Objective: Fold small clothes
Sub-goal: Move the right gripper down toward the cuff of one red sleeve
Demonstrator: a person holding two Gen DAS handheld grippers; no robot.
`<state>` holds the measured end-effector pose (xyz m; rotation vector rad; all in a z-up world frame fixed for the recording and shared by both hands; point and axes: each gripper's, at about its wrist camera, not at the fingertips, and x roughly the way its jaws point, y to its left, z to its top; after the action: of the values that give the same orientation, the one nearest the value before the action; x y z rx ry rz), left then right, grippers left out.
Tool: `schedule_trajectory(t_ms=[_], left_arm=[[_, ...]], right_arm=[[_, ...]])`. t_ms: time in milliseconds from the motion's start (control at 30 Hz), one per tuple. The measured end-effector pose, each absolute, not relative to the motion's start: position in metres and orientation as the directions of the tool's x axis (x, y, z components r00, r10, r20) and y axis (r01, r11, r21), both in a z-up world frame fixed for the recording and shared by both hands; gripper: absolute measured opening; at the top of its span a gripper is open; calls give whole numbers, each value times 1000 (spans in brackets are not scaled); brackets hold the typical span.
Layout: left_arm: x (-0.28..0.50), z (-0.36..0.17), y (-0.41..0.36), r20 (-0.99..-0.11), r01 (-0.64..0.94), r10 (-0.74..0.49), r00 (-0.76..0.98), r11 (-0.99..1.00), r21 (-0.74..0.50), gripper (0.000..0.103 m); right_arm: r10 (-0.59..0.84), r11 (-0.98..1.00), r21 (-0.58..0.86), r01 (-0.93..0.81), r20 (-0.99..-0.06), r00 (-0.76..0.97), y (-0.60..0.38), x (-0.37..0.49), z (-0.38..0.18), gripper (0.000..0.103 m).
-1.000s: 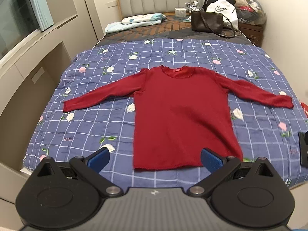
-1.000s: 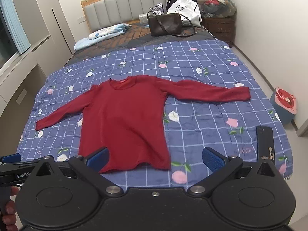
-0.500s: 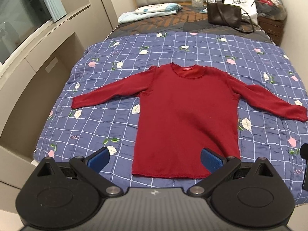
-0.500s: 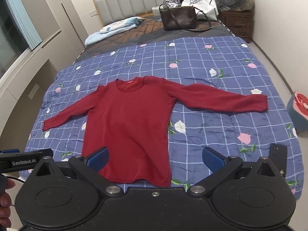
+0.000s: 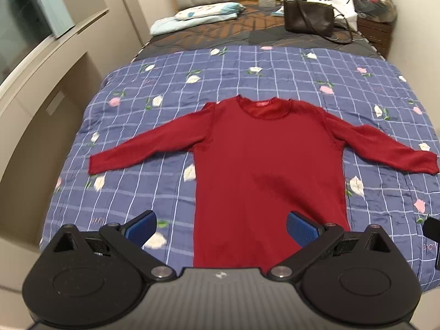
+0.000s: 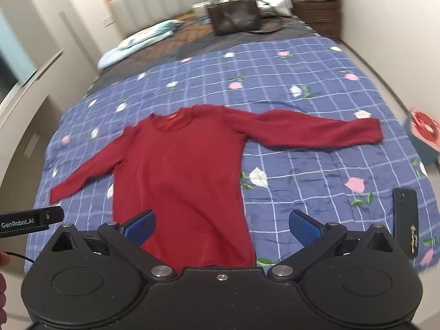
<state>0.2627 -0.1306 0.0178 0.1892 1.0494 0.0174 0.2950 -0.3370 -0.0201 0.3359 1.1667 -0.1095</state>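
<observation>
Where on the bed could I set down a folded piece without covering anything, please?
The quilt lies bare between the red sweater's collar and the brown handbag, and again under the right sleeve, short of the black phone. The headboard end is crowded with bags and a pillow.

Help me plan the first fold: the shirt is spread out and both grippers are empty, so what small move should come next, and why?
Probably bring the left gripper down to the cuff of the shirt's left sleeve. The shirt lies flat on the blanket with both sleeves stretched out, and both grippers, the right gripper too, are open and hold nothing, so a sleeve fold inward seems the natural start.
</observation>
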Motion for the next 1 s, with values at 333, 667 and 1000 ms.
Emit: schedule_trajectory(t_ms=[333, 667, 1000], left_arm=[[313, -9, -107, -877, 229, 8, 481, 964, 134, 103], [324, -44, -121, -920, 304, -15, 392, 946, 114, 103], [359, -63, -156, -931, 233, 52, 360, 962, 144, 103]], right_arm=[[20, 871, 225, 436, -904, 427, -306, 287, -20, 103], [-30, 750, 311, 584, -866, 499, -338, 279, -38, 103], [-60, 697, 288, 657, -889, 454, -427, 305, -102, 103]])
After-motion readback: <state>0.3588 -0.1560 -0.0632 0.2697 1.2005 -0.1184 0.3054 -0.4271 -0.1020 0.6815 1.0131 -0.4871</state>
